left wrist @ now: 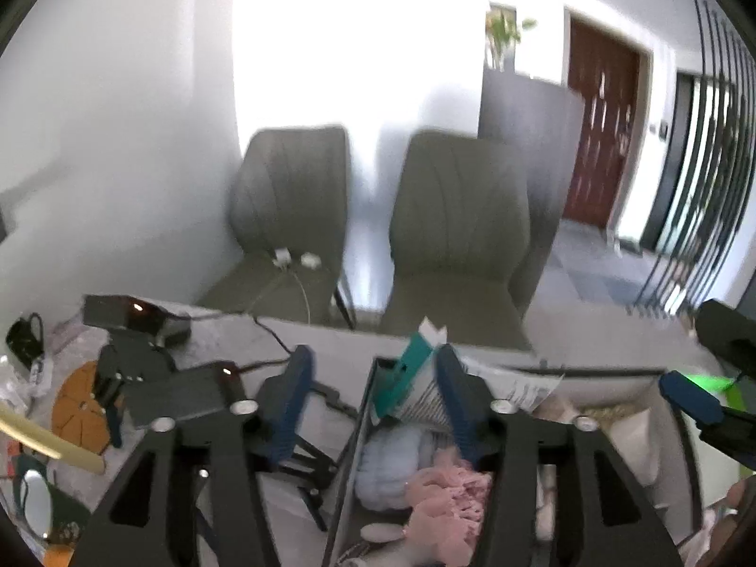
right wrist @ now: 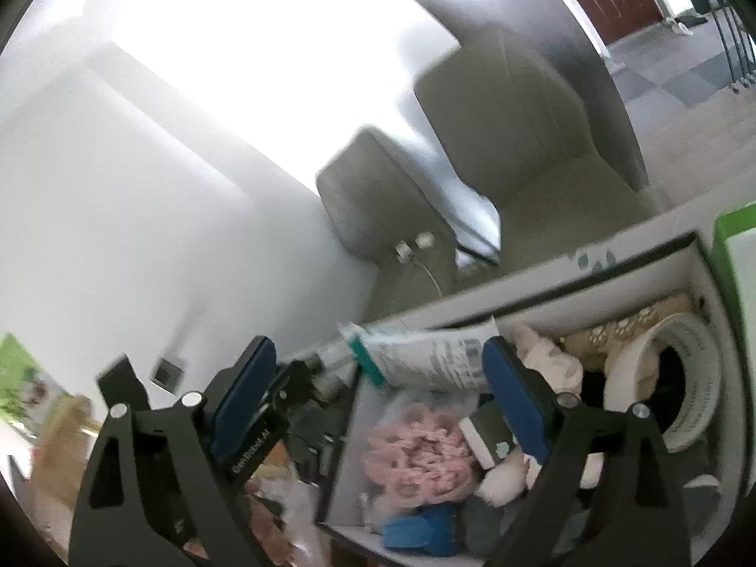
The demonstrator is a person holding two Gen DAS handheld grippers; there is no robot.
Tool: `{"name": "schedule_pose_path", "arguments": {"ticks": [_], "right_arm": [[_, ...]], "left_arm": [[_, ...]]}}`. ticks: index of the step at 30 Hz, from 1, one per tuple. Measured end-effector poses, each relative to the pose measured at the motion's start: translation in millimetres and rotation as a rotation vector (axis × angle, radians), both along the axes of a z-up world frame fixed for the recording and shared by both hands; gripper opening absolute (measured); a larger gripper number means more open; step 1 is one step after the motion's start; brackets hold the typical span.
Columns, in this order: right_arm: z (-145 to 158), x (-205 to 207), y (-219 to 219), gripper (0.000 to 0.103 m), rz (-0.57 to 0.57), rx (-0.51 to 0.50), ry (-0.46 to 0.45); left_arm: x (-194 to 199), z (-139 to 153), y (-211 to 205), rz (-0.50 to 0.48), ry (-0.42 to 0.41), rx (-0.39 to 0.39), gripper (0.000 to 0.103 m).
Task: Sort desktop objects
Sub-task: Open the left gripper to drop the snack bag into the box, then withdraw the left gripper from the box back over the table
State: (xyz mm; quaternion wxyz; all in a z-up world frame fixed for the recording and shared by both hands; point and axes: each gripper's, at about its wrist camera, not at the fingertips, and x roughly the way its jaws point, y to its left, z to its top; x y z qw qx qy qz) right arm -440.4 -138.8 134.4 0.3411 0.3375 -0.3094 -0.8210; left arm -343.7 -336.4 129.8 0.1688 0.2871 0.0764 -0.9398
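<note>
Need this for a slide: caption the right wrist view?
Open right gripper poised above a grey storage box holding a white-and-teal tube, white tape roll and pink fluffy bundle.

The left hand-held gripper (left wrist: 373, 406) and the right hand-held gripper (right wrist: 387, 397) are black with blue finger pads (left wrist: 293, 406). The tube (right wrist: 425, 354) is white with a teal band and fine dark print. Inside the white-walled box (right wrist: 614, 279) lie a pink fluffy item (right wrist: 416, 458), a pale blue soft bundle (left wrist: 392, 463) and a white tape roll (right wrist: 671, 378). The table (left wrist: 302, 335) is pale grey, the chairs (left wrist: 458, 217) olive-grey with stitched lines, the door (left wrist: 600, 127) reddish brown.
</note>
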Motion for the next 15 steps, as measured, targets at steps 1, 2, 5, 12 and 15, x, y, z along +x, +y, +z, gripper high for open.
{"name": "schedule_pose_path", "arguments": {"ticks": [1,2,5,12,15], "right_arm": [[4.5,5.6,6.0,0.092,-0.005,-0.017,0.016],[8.9,12.0,12.8,0.094,-0.009,-0.032,0.034],[18.4,25.2,24.7,0.098,-0.014,-0.062,0.068],[25.6,51.7,42.0,0.098,0.0,-0.089,0.121],[30.7,64.2,49.6,0.098,0.007,-0.099,0.152]], "left_arm": [[6.9,4.2,1.6,-0.002,0.029,0.001,0.072],[12.9,8.7,2.5,-0.006,0.059,0.005,0.073],[28.7,19.3,6.6,-0.024,0.133,0.039,0.073],[58.6,38.7,26.6,-0.042,0.213,0.003,0.074],[72.7,42.5,36.1,-0.058,0.238,0.02,0.074]]}}
